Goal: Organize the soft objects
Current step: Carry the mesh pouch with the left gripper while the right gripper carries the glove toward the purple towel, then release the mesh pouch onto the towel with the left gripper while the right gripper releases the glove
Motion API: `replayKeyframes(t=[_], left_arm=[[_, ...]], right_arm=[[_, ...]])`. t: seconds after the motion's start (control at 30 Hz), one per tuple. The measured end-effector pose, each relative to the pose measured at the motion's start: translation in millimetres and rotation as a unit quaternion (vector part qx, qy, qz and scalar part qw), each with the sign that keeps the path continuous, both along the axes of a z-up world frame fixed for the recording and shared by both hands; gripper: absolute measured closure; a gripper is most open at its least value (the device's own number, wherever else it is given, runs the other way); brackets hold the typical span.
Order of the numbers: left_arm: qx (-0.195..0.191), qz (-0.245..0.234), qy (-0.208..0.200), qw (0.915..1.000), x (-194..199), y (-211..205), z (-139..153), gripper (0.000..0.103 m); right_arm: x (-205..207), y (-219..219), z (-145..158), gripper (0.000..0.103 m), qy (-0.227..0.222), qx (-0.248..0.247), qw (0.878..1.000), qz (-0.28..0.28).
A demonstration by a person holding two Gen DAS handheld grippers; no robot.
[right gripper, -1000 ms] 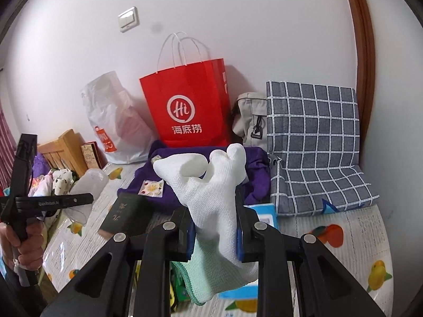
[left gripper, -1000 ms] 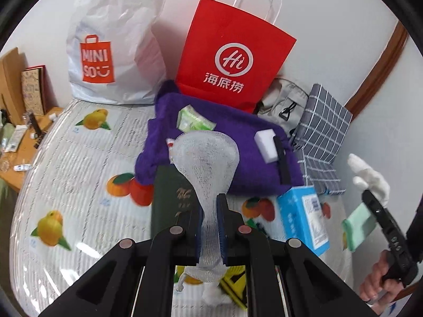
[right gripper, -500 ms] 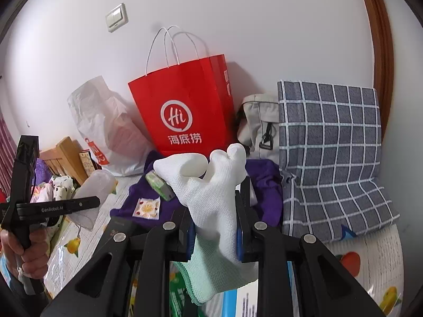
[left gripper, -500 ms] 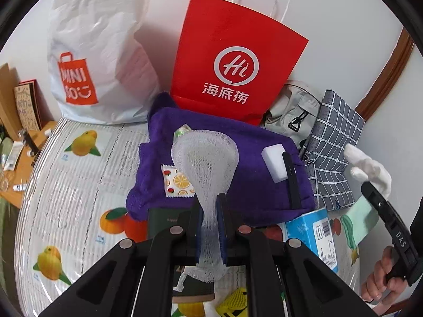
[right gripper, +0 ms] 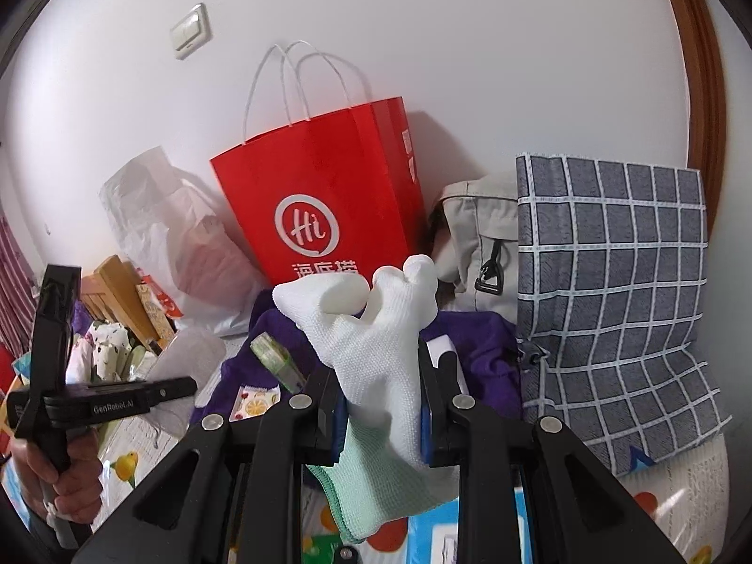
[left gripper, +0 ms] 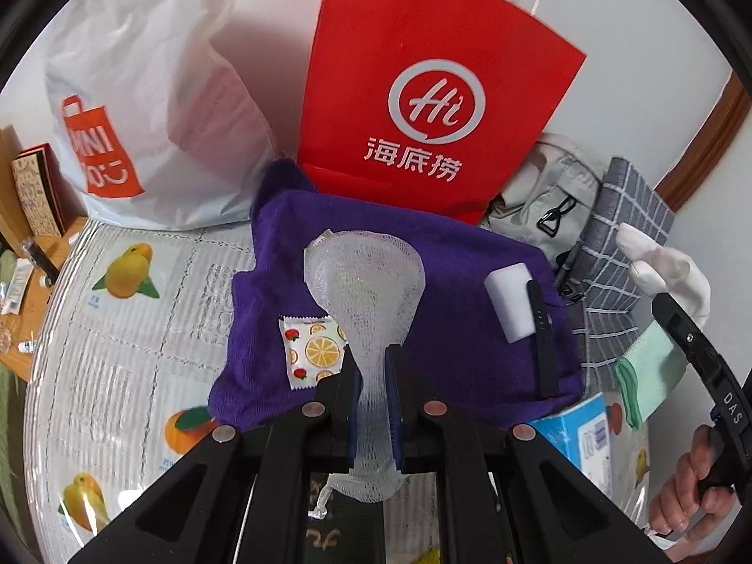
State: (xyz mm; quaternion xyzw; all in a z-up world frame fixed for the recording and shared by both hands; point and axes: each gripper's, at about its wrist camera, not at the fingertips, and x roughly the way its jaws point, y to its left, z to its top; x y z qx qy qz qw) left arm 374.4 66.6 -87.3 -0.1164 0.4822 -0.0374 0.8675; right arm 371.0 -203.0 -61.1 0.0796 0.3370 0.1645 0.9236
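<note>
My left gripper (left gripper: 373,366) is shut on a white mesh pouch (left gripper: 364,282) and holds it above a purple towel (left gripper: 460,329) on the bed. My right gripper (right gripper: 380,385) is shut on a white knit glove (right gripper: 376,343) together with a mint green cloth (right gripper: 376,484). The glove (left gripper: 667,272) and the green cloth (left gripper: 648,376) also show at the right of the left wrist view. On the towel lie a white sponge (left gripper: 510,301), a black strap (left gripper: 540,333) and a fruit-print sachet (left gripper: 312,352).
A red paper bag (left gripper: 423,94) and a white Miniso plastic bag (left gripper: 141,117) stand against the wall behind the towel. A beige bag (right gripper: 479,244) and a grey checked cushion (right gripper: 611,282) sit at the right. A blue box (left gripper: 578,437) lies near the towel's front right corner.
Both grippers have moved forward toward the red bag and the purple towel, which now look larger and closer. Each keeps its hold on its soft object.
</note>
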Motion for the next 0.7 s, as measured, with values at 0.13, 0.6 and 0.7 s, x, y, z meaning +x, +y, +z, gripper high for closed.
replayKeyframes(t=[0.13, 0.6, 0.7], left_arm=[[0.004, -0.001, 0.016, 0.9999, 18.1, -0.9, -15.7, 0.093], [0.008, -0.021, 0.058, 0.9981, 67.9, -17.6, -66.9, 0.093], [-0.01, -0.018, 0.06, 0.998, 72.6, -12.6, -75.4, 0.093]], right_arm=[[18.4, 3.8, -11.5, 0.079, 0.014, 0.004, 1.0, 0.001], [62.3, 6.1, -81.3, 0.079, 0.093, -0.029, 0.995, 0.005], [67.5, 4.5, -95.2, 0.079, 0.109, -0.027, 0.994, 0.002]])
